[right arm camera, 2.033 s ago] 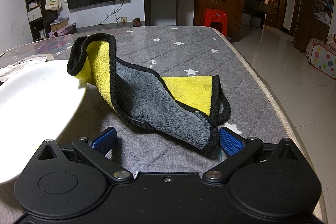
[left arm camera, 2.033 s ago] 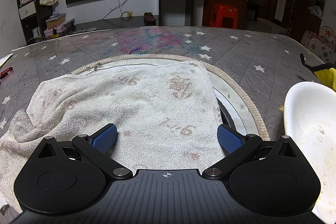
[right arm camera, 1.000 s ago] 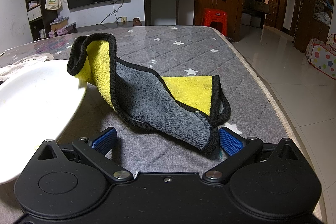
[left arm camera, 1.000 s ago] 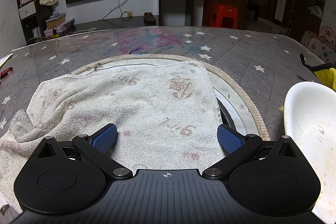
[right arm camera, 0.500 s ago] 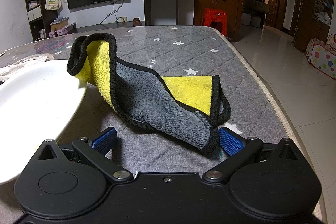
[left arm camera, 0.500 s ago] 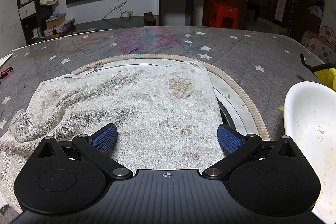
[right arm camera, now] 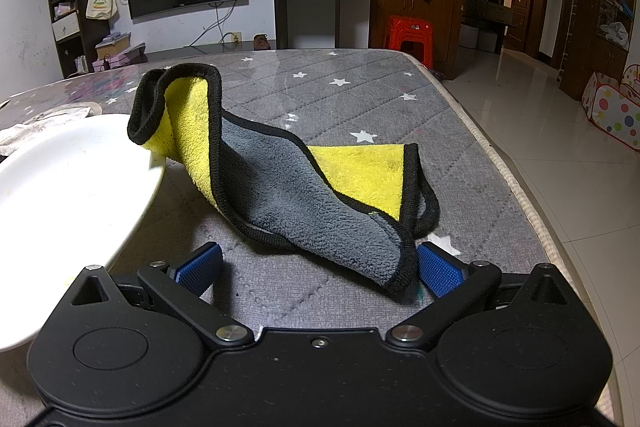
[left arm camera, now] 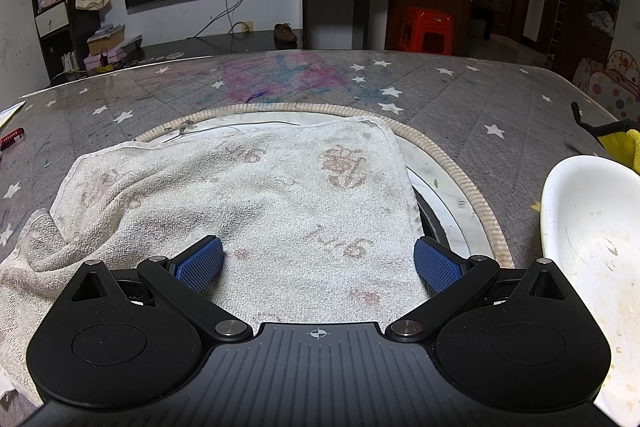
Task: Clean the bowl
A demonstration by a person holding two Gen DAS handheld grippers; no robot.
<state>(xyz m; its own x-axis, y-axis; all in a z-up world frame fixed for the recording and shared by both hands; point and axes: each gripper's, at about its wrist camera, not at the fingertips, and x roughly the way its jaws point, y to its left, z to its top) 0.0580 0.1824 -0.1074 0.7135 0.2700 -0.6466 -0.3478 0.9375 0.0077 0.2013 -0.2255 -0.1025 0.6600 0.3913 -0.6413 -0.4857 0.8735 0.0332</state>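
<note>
A white bowl with yellowish smears inside sits at the right edge of the left wrist view; the same bowl fills the left of the right wrist view. My left gripper is open just above a stained white towel. A crumpled yellow and grey microfibre cloth with black trim lies on the table right of the bowl, one end propped on its rim. My right gripper is open, its right pad close to the cloth's near corner.
The towel covers a round rope-edged tray. A grey star-patterned cover lies over the table, whose right edge drops to a tiled floor. A red pen lies far left. A red stool and cabinets stand beyond.
</note>
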